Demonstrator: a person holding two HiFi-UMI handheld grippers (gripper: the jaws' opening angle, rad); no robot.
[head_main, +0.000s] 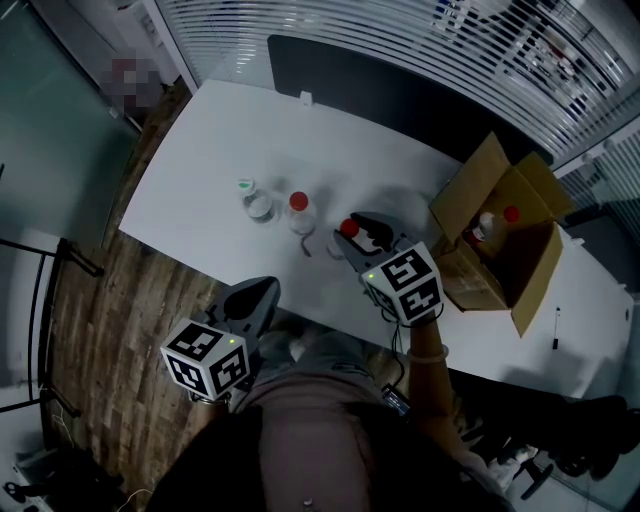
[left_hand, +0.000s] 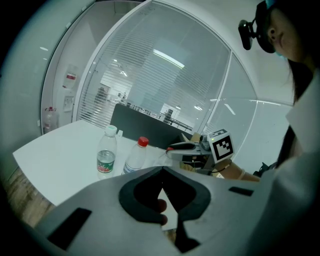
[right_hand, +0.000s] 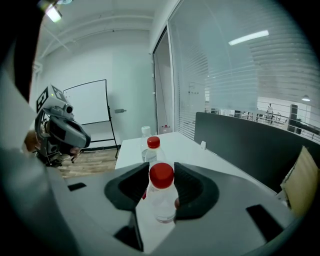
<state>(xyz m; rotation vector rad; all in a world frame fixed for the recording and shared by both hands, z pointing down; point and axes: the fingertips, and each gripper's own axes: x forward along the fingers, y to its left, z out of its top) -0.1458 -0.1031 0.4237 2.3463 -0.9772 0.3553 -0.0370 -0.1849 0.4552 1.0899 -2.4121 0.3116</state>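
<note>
1. Office room. A white table (head_main: 200, 150) stands beside a glass wall with blinds (head_main: 400, 40), over a wood floor (head_main: 110, 330).
2. Right gripper (head_main: 362, 232): its jaws are closed part-way around a clear red-capped bottle (head_main: 347, 231), with a pad on each side of the body. The right gripper view shows this bottle (right_hand: 161, 195) upright between the pads of the right gripper (right_hand: 162, 171).
3. The held bottle is on the near half of the table, just inside the front edge. I cannot tell whether its base touches the top.
4. Second red-cap bottle (head_main: 300, 212): upright at 9 o'clock of the held one, close by but apart from it.
5. White-cap bottle (head_main: 257, 202): upright, green label, farther out at 9 o'clock.
6. Cardboard box (head_main: 505, 262): flaps open, at 3 o'clock of the held bottle, with more bottles inside.
7. Left gripper (head_main: 262, 290): off the table edge, at 7 o'clock of the held bottle. In the left gripper view, the jaw tips of the left gripper (left_hand: 161, 171) meet and nothing is gripped between them.
</note>
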